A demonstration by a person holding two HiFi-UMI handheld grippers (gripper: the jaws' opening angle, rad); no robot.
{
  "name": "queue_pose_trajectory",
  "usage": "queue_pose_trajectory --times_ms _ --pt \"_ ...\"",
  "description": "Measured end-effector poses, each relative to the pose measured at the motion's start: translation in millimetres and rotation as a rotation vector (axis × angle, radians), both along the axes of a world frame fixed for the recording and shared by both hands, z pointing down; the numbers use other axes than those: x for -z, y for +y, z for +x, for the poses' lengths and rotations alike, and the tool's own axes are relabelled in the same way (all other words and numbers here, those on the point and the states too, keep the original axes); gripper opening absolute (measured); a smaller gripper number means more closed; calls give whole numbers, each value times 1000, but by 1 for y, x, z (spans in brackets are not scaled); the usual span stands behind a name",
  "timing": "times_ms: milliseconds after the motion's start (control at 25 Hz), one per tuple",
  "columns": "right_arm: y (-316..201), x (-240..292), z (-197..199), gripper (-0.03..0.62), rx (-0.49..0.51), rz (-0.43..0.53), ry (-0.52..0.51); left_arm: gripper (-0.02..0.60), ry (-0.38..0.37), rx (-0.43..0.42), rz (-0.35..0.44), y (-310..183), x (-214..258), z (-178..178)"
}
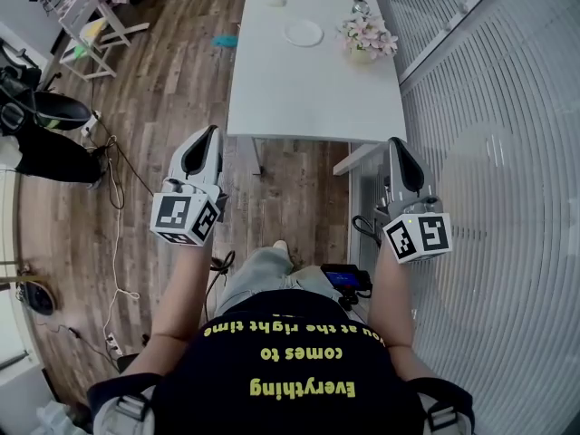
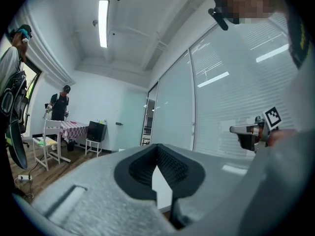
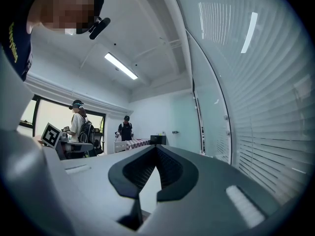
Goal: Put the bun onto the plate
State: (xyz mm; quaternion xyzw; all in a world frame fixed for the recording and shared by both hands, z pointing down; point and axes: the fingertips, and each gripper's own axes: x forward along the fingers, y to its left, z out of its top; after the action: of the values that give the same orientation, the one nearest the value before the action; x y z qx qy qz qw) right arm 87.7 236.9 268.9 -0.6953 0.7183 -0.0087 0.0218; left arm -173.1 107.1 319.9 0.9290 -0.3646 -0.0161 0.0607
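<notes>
A white table (image 1: 313,98) stands ahead of me in the head view. A white plate (image 1: 303,33) lies toward its far end. A small pale bun (image 1: 276,1) sits beyond the plate, near the far left corner. Both grippers are held level in the air, short of the table's near edge. My left gripper (image 1: 210,132) is off the table's near left corner and my right gripper (image 1: 396,143) off its near right corner. In the gripper views the left gripper (image 2: 157,147) and the right gripper (image 3: 156,147) each show jaw tips meeting, with nothing between them.
A pot of pink flowers (image 1: 367,36) stands on the table's right side by the plate. A glass wall with blinds (image 1: 489,152) runs along the right. White chairs (image 1: 91,25), a black bag (image 1: 41,107) and floor cables (image 1: 113,243) are at left. Other people stand far back (image 2: 60,104).
</notes>
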Motion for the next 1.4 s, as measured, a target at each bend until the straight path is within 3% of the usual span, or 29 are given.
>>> queue_pose_trajectory --times_ms 1400 --pt "-16 5 -2 3 14 16 12 0 13 51 -7 -7 -7 -23"
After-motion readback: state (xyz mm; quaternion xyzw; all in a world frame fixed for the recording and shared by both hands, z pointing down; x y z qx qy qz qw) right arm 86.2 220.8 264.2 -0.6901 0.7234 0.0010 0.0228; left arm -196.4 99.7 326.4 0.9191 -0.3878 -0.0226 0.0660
